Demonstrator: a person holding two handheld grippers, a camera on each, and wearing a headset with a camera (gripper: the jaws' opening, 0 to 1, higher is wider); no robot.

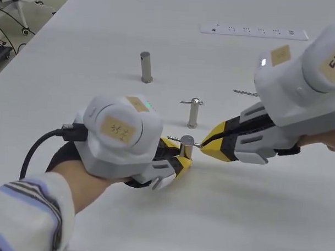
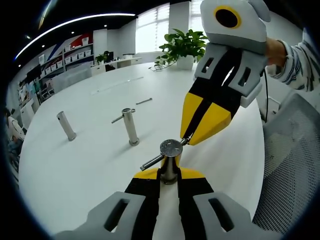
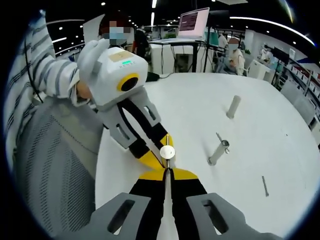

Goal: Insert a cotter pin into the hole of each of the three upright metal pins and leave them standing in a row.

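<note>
Reading the head view from the left, the far pin [image 1: 146, 67] stands bare at about eleven o'clock from the work, with nothing through it yet. Next is the left gripper [image 1: 180, 159]. Its jaws are closed narrow on the shaft of the near pin [image 1: 186, 149] just under the head, holding it upright on the table [image 1: 98, 211]. A cotter pin [image 1: 175, 139] is threaded through this pin, and its straight leg pokes out toward nine o'clock. At twelve o'clock from the near pin, a little apart, the middle pin [image 1: 194, 112] stands with a second cotter pin [image 1: 186, 102] already across its top. Then comes the right gripper [image 1: 207, 144], reaching in from three o'clock, with its jaws pinched nearly together on the outer end of the cotter pin, just beside the near pin's head. Farther off, at about one o'clock, a loose cotter pin [image 1: 245, 93] lies flat on the table, presumably meant for the far pin.

The step in hand looks like seating the cotter pin fully. To do it well, push straight along the line of the hole toward nine o'clock, with no lift or twist, since so thin a leg could bind or bend. The left grip has to take that push so the base neither skids nor tips. Stop once the held end meets the shaft. Open the right jaws first and draw back toward three o'clock. Let go with the left only when the pin sits square on its base — and check that it lines up with the other two.
</note>
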